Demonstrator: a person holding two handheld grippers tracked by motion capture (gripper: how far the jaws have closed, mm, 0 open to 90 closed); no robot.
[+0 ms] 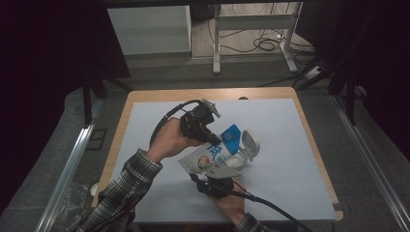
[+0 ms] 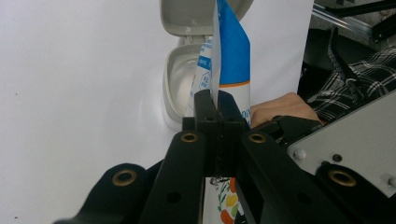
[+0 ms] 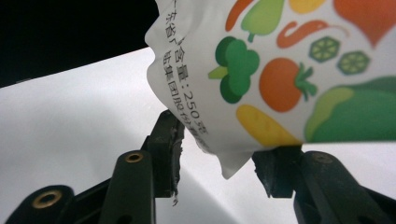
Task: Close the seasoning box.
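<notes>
Near the table's middle, I am pinching the pouch's (image 1: 212, 155) top in my left hand-held gripper (image 2: 218, 105), tipping it toward the open container (image 1: 244, 150); my right hand-held gripper (image 3: 217, 154) is standing spread around the bottom corner, so pouring is looking unfinished.

pouch (image 1: 212, 155) over open container (image 1: 244, 153), on table (image 1: 290, 145)

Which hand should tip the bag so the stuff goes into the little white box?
Probably the left. The left gripper is clamped on the pouch with its blue top over the open white container. The right gripper stands open around the pouch's bottom corner, not pinching it.
</notes>
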